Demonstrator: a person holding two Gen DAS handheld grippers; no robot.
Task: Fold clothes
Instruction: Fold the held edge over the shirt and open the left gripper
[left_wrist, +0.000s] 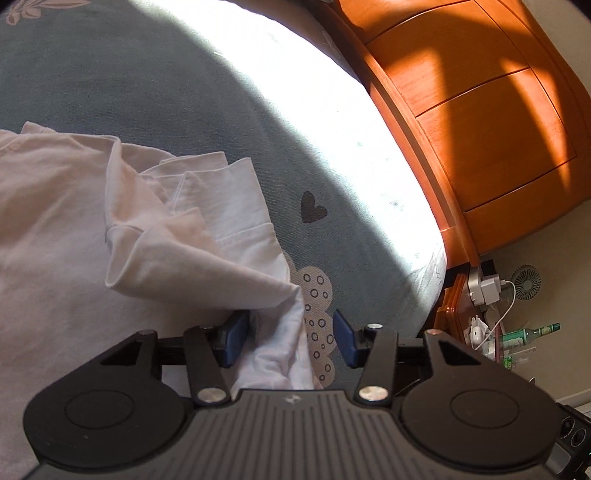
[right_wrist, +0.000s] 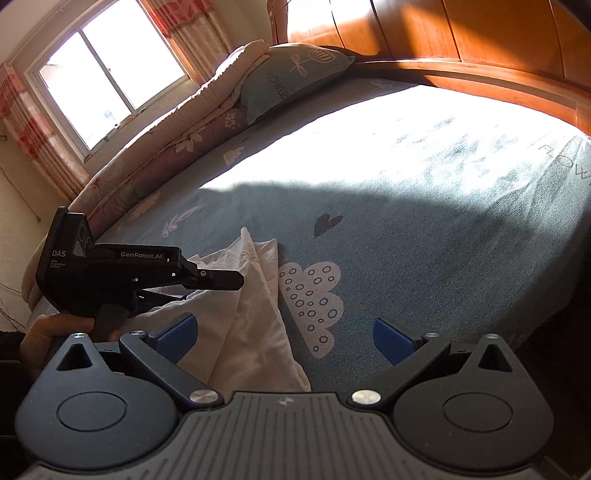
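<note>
**Left wrist view: both grippers open, white shirt bunched on the bed**

Left wrist view has the left gripper (left_wrist: 291, 341) with its blue pads spread apart, nothing clamped. A crumpled edge of the white shirt (left_wrist: 122, 236) pokes up between the pads, right against the left-hand pad, but the other pad sits clear of it over the cloud print (left_wrist: 318, 321) on the blue bedsheet (left_wrist: 147, 92). Most of the shirt spreads off to the left of the gripper and runs out of frame, so I can't tell which part of the garment this is. The gripper body hides whatever cloth is under it.

Off to the right there's a wooden headboard (left_wrist: 480, 122), and a nightstand corner with a green bottle (left_wrist: 528, 334) and a white charger cable (left_wrist: 506, 314); the rest of that clutter is too small to make out.

Right wrist view: the right gripper (right_wrist: 284, 338) is wide open too, hovering over the shirt's folded edge and the cloud print. A big sunlit patch blows out the sheet ahead of it. The left gripper shows side-on to its left, held by a hand (right_wrist: 48, 339) that's mostly blocked. Pillow (right_wrist: 291, 81) and window (right_wrist: 107, 81) sit far behind.
</note>
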